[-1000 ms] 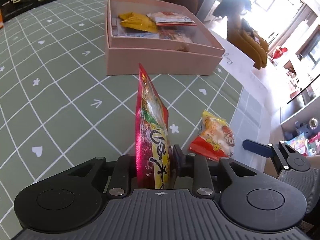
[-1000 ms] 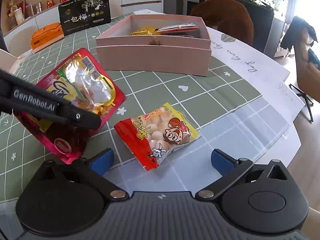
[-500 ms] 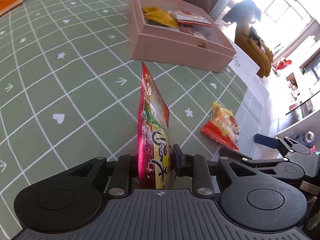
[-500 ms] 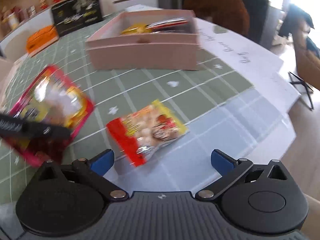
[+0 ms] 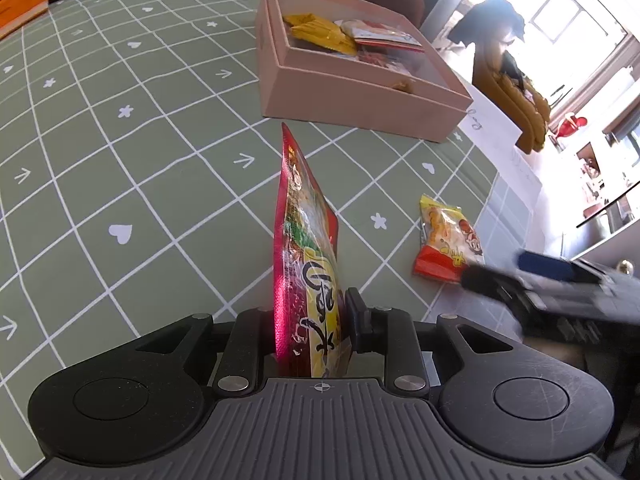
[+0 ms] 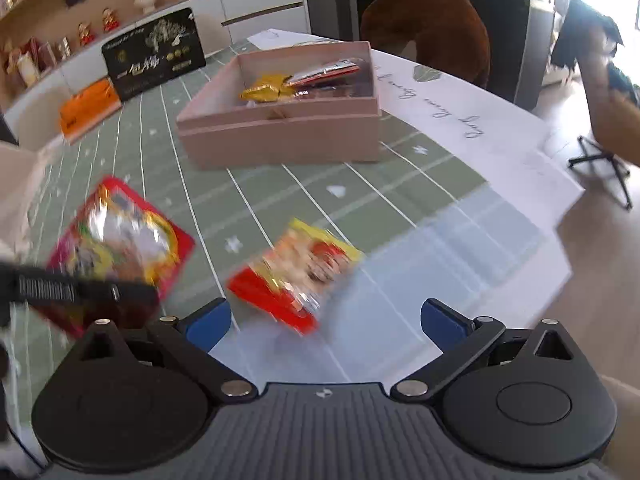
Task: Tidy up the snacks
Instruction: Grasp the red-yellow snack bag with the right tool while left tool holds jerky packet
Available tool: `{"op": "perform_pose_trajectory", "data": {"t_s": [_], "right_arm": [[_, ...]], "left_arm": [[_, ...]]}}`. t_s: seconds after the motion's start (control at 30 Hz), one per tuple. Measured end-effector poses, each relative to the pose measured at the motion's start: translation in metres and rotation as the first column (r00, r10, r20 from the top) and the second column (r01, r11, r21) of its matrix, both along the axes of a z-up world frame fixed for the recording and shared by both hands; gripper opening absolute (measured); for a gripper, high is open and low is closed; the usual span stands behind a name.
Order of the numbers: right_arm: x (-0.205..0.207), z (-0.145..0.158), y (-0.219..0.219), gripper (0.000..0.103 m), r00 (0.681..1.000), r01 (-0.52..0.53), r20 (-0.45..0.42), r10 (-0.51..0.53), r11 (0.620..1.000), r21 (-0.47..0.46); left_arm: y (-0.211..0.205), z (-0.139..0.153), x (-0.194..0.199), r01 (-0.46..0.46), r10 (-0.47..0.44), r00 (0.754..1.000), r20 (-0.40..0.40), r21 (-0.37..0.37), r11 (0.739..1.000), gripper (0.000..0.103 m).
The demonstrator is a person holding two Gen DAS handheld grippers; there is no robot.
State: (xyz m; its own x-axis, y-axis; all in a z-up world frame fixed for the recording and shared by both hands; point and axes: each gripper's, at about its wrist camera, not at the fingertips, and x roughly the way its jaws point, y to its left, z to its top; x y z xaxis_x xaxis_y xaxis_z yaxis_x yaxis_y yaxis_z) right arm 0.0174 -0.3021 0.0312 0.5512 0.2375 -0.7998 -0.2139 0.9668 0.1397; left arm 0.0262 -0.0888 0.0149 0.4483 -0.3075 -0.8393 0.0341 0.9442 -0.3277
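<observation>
Left gripper (image 5: 312, 320) clamps red snack pouch (image 5: 304, 248); right gripper (image 6: 324, 320), just closing slightly, gapes empty.

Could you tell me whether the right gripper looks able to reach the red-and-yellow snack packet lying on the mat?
Probably yes: the right gripper is open, the snack packet lies flat just ahead, nothing between them.

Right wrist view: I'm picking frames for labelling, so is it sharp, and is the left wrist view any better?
Right wrist view: red snack pouch and yellow-red snack packet smeared by motion blur, pink box fairly sharp. Left wrist view: crisp, only the right gripper blurred, window glare top right.
</observation>
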Motion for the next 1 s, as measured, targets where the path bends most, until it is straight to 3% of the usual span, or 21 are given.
{"op": "perform_pose_trajectory", "data": {"t_s": [0.03,0.2,0.33,0.47,0.53,0.67,0.83,1.0], "right_arm": [[0.008,-0.002,0.005,0.094,1.0,0.013,-0.015,-0.013,1.0,0.006],[0.042,-0.02,0.02,0.094,0.991,0.069,-0.115,-0.062,0.996,0.053],[0.047,-0.024,0.035,0.092,0.996,0.038,-0.083,-0.037,0.999,0.008],[0.04,-0.033,0.048,0.093,0.999,-0.032,0.014,0.034,0.991,-0.129],[0.037,-0.033,0.042,0.092,0.999,-0.044,0.022,0.047,0.993,-0.112],[0.024,-0.027,0.028,0.074,0.994,-0.104,0.026,0.108,0.988,-0.115],[0.012,-0.024,0.002,0.076,0.99,-0.139,0.012,0.141,0.984,-0.116],[0.018,-0.026,-0.005,0.085,0.992,-0.124,0.0,0.125,0.985,-0.122]], "left_arm": [[-0.001,0.0,0.0,0.002,-0.002,1.0,0.0,0.002,1.0,0.027],[-0.001,0.0,-0.003,-0.003,0.003,1.0,0.001,0.0,1.0,0.028],[-0.001,0.0,-0.003,-0.004,0.004,1.0,0.001,0.003,1.0,0.028],[-0.001,0.0,-0.003,-0.002,0.002,1.0,0.002,0.006,1.0,0.028],[-0.002,0.0,-0.003,-0.002,0.002,1.0,0.002,0.006,1.0,0.028],[-0.003,0.0,-0.003,0.0,0.0,1.0,0.001,0.012,1.0,0.028],[-0.002,0.0,-0.003,-0.001,0.001,1.0,0.003,0.012,1.0,0.028],[-0.002,0.0,-0.003,0.003,-0.003,1.0,0.004,0.016,1.0,0.028]]}}
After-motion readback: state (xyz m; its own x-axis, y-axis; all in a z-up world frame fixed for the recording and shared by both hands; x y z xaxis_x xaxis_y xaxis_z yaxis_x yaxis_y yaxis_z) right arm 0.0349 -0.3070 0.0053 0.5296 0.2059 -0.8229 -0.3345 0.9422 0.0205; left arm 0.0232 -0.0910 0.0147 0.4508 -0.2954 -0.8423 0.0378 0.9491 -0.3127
